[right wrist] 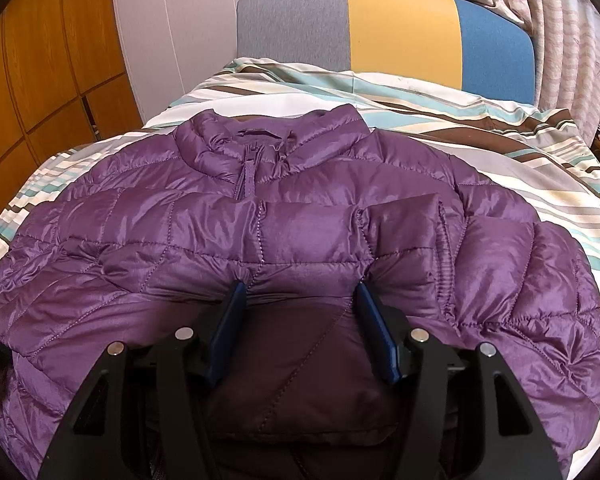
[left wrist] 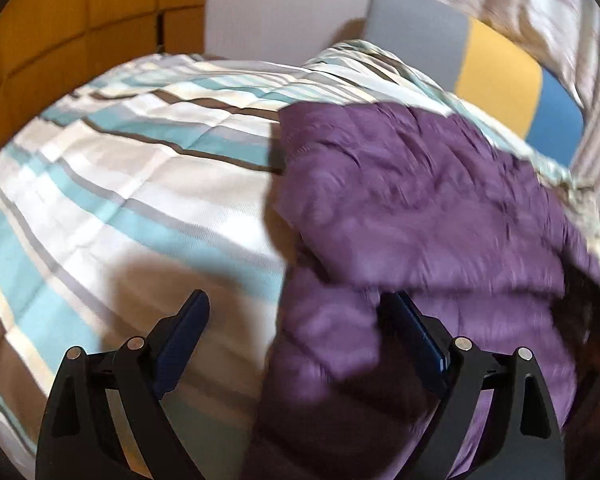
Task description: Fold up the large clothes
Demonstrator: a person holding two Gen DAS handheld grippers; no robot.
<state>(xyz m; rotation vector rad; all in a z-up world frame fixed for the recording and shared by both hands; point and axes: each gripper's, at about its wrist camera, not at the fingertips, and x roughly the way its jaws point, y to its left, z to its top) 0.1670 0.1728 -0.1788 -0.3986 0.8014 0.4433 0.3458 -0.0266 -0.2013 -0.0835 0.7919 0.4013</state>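
A purple quilted puffer jacket [right wrist: 300, 232] lies front up on a striped bed cover [right wrist: 520, 168], collar toward the headboard, both sleeves folded across the chest. My right gripper [right wrist: 298, 292] is open, its jaws set around a puffed fold of the jacket's lower body without closing on it. In the left wrist view the jacket [left wrist: 420, 208] fills the right side and looks blurred. My left gripper [left wrist: 296, 304] is open and empty, hovering over the jacket's left edge, one finger above the bed cover [left wrist: 120, 184].
A headboard in grey, yellow and blue [right wrist: 400, 28] stands at the far end of the bed. Wooden cabinets [right wrist: 32, 92] line the left wall. Patterned curtains [right wrist: 572, 40] hang on the right. Bare bed cover lies left of the jacket.
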